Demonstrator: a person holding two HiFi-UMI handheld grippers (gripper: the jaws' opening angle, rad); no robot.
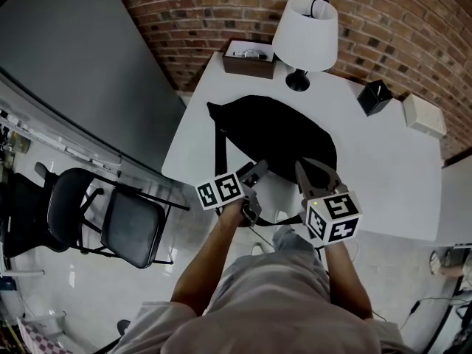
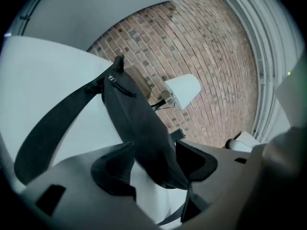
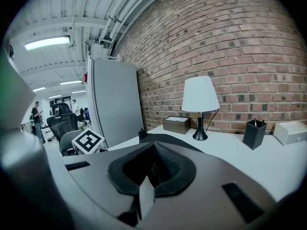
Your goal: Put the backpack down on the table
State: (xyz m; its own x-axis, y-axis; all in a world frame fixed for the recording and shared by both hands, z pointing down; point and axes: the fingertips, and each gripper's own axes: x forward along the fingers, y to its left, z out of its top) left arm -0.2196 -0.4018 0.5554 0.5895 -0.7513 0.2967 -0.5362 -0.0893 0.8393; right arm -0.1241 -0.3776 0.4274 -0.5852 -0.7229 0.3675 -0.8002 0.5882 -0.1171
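The backpack is laid flat near the middle of the white table, with its narrow end turned toward 10 o'clock in the head view. One black strap is run along its 9 o'clock side down to the table's near edge.

The left gripper is placed at the backpack's 6 o'clock edge. In the left gripper view the dark fabric of the backpack is seen passing between the jaws of the left gripper. Both pads are pressed against it, so the backpack is grasped there. The strap is seen curving away across the table toward 9 o'clock.

The right gripper is held just beside the left one, at about 5 o'clock of the backpack. In the right gripper view the jaws of the right gripper are clenched together at their tips, and nothing is held between them.

A white-shaded lamp is stood at 12 o'clock of the backpack, close to the brick wall. A brown box is set at 11 o'clock, just beside the lamp. A black pen holder is placed at 2 o'clock, and a white box lies near it, farther out along the same line.

Off the table, at 8 o'clock, a black folding chair and an office chair are seen on the floor.
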